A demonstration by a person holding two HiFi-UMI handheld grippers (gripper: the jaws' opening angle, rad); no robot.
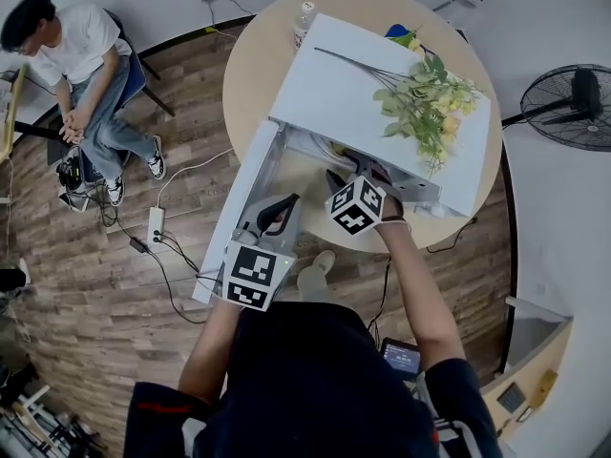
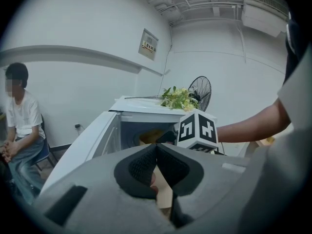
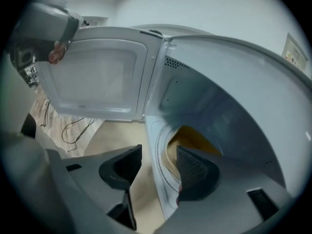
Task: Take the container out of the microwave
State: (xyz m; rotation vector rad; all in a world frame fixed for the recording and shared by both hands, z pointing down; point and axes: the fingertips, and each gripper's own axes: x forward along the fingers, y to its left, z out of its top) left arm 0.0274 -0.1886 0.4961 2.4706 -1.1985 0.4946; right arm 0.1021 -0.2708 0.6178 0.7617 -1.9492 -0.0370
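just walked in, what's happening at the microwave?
A person holds a gripper in each hand at a white microwave whose door is open. The right gripper, jaws apart, is at the mouth of the cavity, pointing at a yellow container inside; it has not gripped it yet. The left gripper, jaws together, hangs by the door. Flowers lie on top.

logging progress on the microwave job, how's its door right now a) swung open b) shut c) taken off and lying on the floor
a: the microwave door stands swung wide open on its hinge, and the yellowish container shows inside the cavity.
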